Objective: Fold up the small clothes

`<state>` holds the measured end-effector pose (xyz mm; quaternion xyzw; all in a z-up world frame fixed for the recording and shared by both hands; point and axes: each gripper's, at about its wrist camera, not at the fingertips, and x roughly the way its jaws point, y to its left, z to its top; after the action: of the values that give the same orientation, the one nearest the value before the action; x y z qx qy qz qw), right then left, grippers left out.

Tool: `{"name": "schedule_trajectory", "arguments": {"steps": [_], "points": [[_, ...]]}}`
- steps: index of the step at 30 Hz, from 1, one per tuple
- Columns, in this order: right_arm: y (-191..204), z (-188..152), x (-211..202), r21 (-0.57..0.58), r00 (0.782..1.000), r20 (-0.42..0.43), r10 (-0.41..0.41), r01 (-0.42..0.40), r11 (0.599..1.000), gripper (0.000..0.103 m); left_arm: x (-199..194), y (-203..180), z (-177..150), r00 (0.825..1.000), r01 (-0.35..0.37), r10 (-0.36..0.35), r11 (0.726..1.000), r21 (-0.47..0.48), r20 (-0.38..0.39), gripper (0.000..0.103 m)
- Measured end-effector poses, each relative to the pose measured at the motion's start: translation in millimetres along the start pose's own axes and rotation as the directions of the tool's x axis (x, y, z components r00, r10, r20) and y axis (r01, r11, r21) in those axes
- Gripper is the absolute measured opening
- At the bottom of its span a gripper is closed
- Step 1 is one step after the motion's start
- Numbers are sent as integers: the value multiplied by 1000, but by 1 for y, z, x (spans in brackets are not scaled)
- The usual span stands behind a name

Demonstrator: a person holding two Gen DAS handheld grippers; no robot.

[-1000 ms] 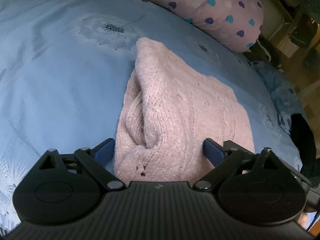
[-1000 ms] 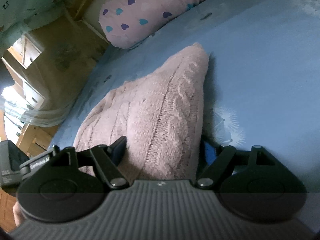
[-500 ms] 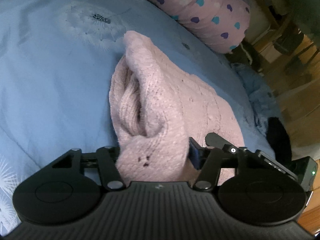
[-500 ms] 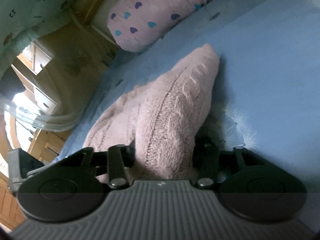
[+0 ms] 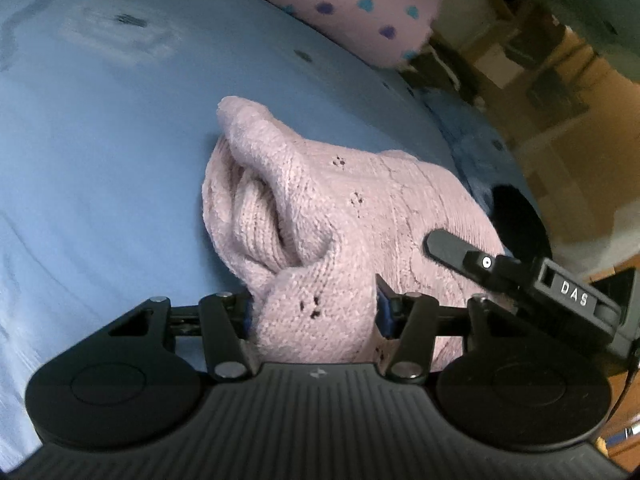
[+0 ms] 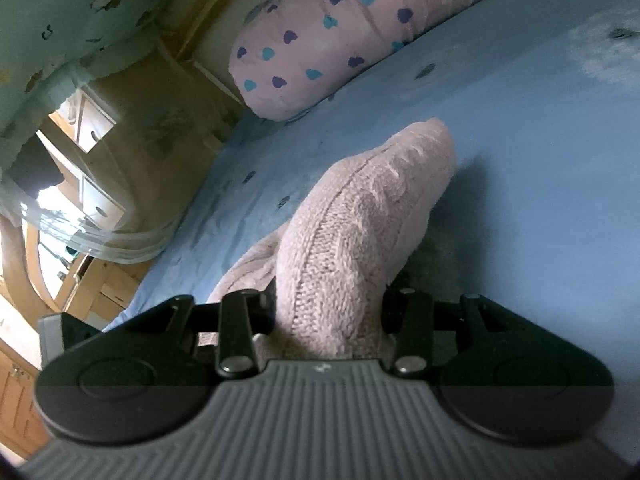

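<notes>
Left wrist view shows the left gripper (image 5: 314, 312) pinched tight on a bunched edge of the pink knitted sweater (image 5: 320, 208), its blue-padded fingertips (image 5: 385, 312) pressing into the wool from either side. Ahead of the fingers the knit rises off the blue bedsheet (image 5: 100, 168) into a loose hump with an open fold on its left, and tapers to a corner farther forward. To the right of this tool, just beside it, the right gripper (image 5: 520, 276) reaches in over the same garment, a label reading DAS on its body. Far ahead and to the right lies a pink pillow (image 5: 352, 4) printed with blue and purple hearts. Right wrist view shows the right gripper (image 6: 328, 316) likewise clamped on the sweater (image 6: 360, 232), the fabric squeezed into a thick ridge between the closed-in fingers and running forward to a rounded tip over the sheet (image 6: 540, 140). A lower layer of the knit spreads out to the left of that ridge. The heart-print pillow (image 6: 340, 28) sits ahead at the bed's far edge, and wooden furniture (image 6: 92, 208) with drawers stands off to the left beyond the mattress.
</notes>
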<state>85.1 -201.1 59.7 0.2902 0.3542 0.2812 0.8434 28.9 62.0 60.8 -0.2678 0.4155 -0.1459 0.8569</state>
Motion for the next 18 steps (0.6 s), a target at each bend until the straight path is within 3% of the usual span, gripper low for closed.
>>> {"name": "schedule_trajectory", "arguments": {"steps": [9, 16, 18], "points": [[-25, -13, -87, 69, 1000, -4, -17, 17, 997, 45, -9, -63, -65, 995, 34, -27, 997, 68, -99, 59], [-48, -44, -110, 64, 993, -41, -115, 117, 991, 48, -12, -64, -99, 992, -81, 91, 990, 112, -89, 61], [-51, -54, -105, 32, 984, -50, -171, 173, 984, 55, -11, -58, -100, 990, -106, 114, 990, 95, -83, 70]]}}
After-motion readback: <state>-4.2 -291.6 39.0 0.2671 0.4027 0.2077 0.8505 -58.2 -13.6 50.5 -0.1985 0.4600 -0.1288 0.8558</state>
